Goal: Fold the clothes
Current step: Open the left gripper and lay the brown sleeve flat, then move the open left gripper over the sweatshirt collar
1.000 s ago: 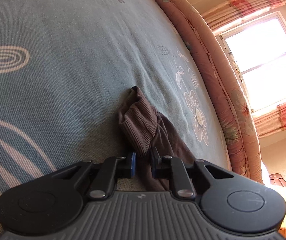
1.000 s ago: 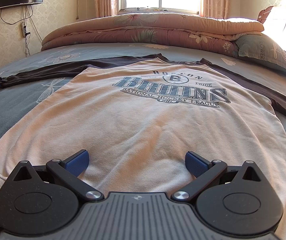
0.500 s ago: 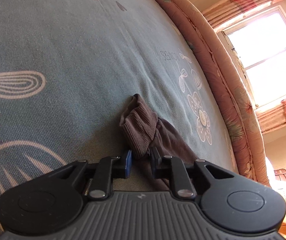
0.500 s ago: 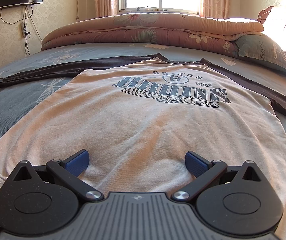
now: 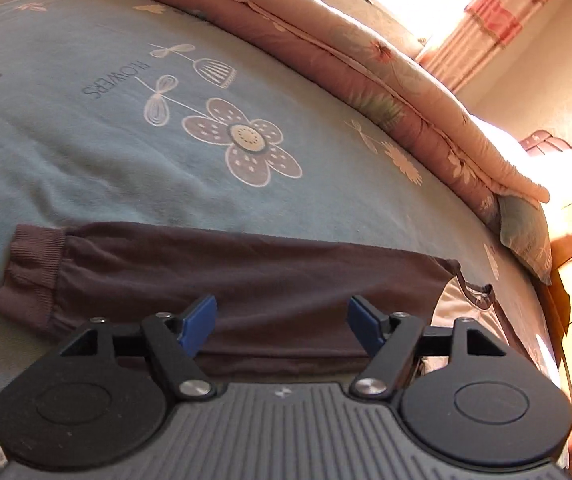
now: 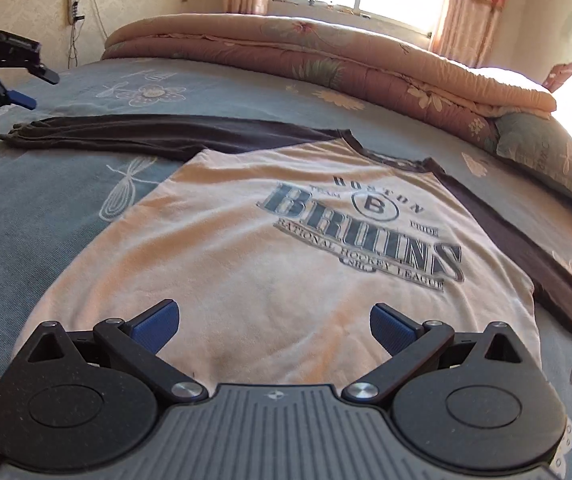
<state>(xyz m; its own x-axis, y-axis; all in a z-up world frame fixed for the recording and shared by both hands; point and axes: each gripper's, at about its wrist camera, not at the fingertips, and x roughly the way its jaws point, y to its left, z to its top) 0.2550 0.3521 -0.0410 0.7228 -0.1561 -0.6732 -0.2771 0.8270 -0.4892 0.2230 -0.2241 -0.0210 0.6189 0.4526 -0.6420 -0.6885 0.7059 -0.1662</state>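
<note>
Lying flat on the bed (image 6: 45, 216), the shirt (image 6: 286, 264) had its brown sleeve (image 5: 245, 276) stretched out; left gripper (image 5: 281, 322) jaws, just opened, and right gripper (image 6: 273, 326) both gaped empty. Careless regrasping could bunch it.

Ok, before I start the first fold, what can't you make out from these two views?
- Shirt hem: right wrist view, hidden behind the right gripper.
- Right sleeve cuff: right wrist view, cut off by the frame's right edge.
- Left sleeve near edge: left wrist view, hidden behind the left gripper.
- Shirt's back: underneath, neither view.
</note>
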